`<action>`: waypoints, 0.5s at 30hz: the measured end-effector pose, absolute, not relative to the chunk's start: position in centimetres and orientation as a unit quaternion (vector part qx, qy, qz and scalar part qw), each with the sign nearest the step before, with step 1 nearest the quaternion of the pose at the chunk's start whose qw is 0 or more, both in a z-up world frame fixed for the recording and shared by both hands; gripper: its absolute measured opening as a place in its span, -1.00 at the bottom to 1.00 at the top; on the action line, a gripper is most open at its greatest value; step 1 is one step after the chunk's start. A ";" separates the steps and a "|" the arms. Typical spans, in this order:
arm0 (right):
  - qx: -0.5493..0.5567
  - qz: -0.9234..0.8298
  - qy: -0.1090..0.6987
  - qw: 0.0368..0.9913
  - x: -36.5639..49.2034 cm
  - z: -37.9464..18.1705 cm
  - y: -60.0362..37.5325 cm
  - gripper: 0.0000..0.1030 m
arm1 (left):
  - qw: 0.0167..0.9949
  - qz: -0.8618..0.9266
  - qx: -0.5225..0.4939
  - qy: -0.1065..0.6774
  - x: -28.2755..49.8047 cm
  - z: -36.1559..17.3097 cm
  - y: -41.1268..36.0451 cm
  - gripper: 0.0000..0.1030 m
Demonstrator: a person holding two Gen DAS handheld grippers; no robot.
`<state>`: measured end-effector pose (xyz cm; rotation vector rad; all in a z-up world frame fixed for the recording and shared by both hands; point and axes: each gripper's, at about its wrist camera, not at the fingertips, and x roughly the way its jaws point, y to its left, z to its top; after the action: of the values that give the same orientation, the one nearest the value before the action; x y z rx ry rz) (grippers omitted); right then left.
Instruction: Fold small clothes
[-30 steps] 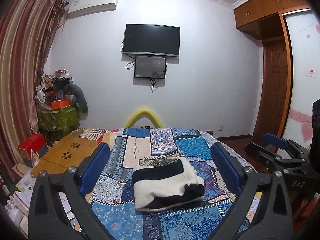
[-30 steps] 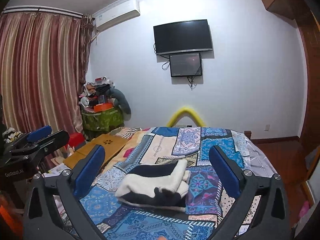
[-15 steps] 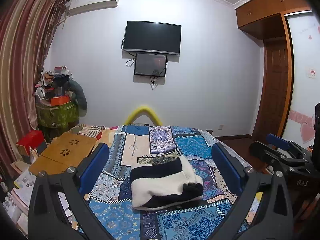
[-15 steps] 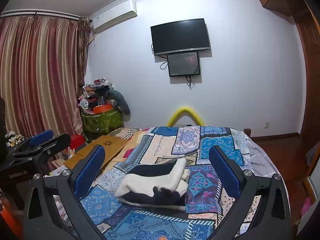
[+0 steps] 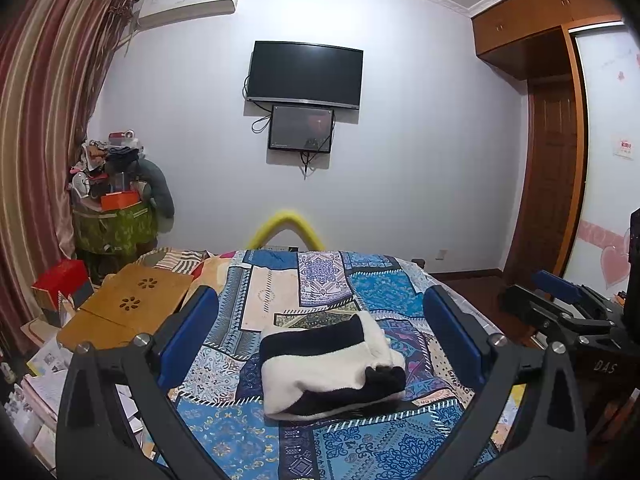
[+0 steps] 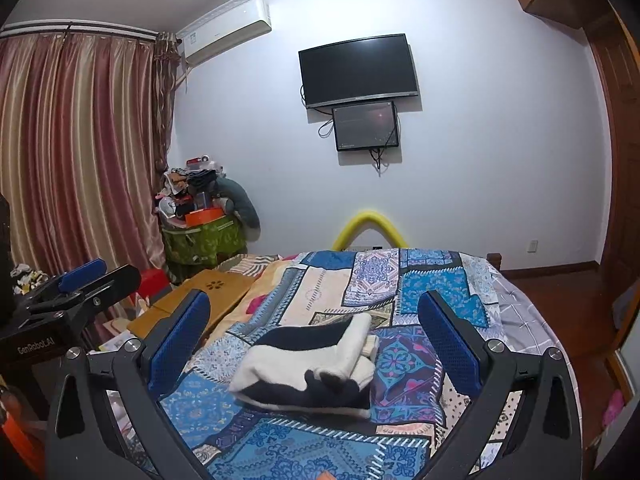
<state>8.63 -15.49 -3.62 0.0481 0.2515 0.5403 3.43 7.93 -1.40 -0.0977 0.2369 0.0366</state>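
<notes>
A black-and-white fuzzy garment (image 5: 332, 364) lies folded into a compact bundle on the patchwork bedspread (image 5: 320, 280). It also shows in the right wrist view (image 6: 312, 368). My left gripper (image 5: 320, 332) is open and empty, held back above the near end of the bed with the bundle framed between its blue pads. My right gripper (image 6: 316, 332) is open and empty too, likewise held back from the bundle. Each gripper shows at the edge of the other's view: the right one (image 5: 568, 300) and the left one (image 6: 80, 284).
A wooden lap table (image 5: 132, 304) lies at the bed's left side, with a red box (image 5: 60, 284) and papers on the floor. A cluttered green bin (image 5: 116, 224) stands in the corner by the curtain. A yellow foam arch (image 5: 286, 228) rises beyond the bed. Wardrobe and door stand at right.
Both grippers have drawn back and risen slightly, so the bed and bundle sit a little lower in both views. The bundle has not moved. Both grippers stay open.
</notes>
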 end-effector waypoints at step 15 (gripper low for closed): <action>0.029 0.263 0.124 0.956 8.7 -3.8 -15.8 1.00 | 0.991 0.001 -0.051 0.125 3.7 -1.4 7.7 1.00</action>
<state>8.66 -15.83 -3.76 0.0593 0.2526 0.5332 3.72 7.73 -1.37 -0.1027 0.2515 0.0012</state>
